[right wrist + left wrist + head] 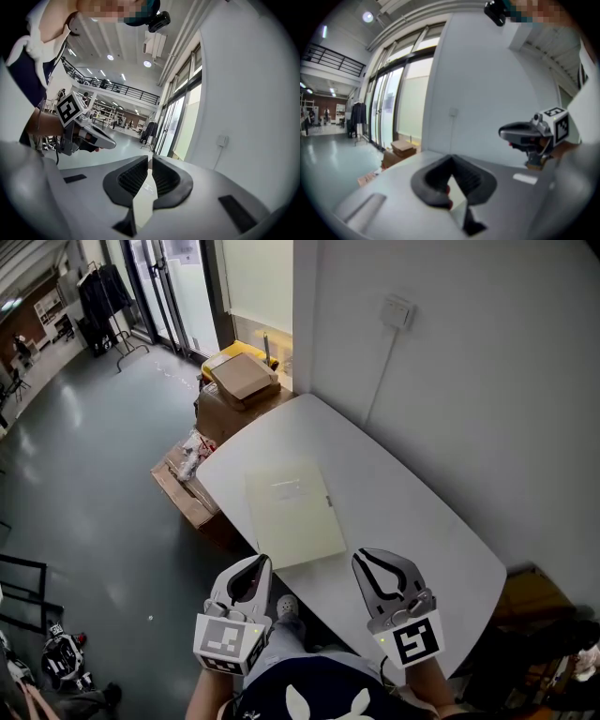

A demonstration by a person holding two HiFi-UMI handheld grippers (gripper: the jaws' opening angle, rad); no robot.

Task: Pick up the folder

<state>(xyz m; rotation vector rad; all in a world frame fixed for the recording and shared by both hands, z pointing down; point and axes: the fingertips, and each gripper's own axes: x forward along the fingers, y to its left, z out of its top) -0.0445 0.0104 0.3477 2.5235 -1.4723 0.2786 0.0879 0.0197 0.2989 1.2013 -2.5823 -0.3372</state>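
Note:
A pale cream folder [292, 512] lies flat in the middle of the white table [412, 521]. Both grippers hover over the table's near edge, pointing toward the folder. My left gripper [262, 562] is shut and empty, close to the folder's near left corner. My right gripper [360, 557] is shut and empty too, just off the near right corner. In the left gripper view the shut jaws [452, 158] frame a strip of the folder [457, 193], with the right gripper [528, 134] alongside. The right gripper view shows its shut jaws [150, 159] over the folder [143, 202].
Cardboard boxes [239, 381] and a yellow crate [249, 350] stand past the table's far end, and more boxes [183, 479] sit on the floor at its left. A white wall with a socket [397, 311] and cable runs along the right side.

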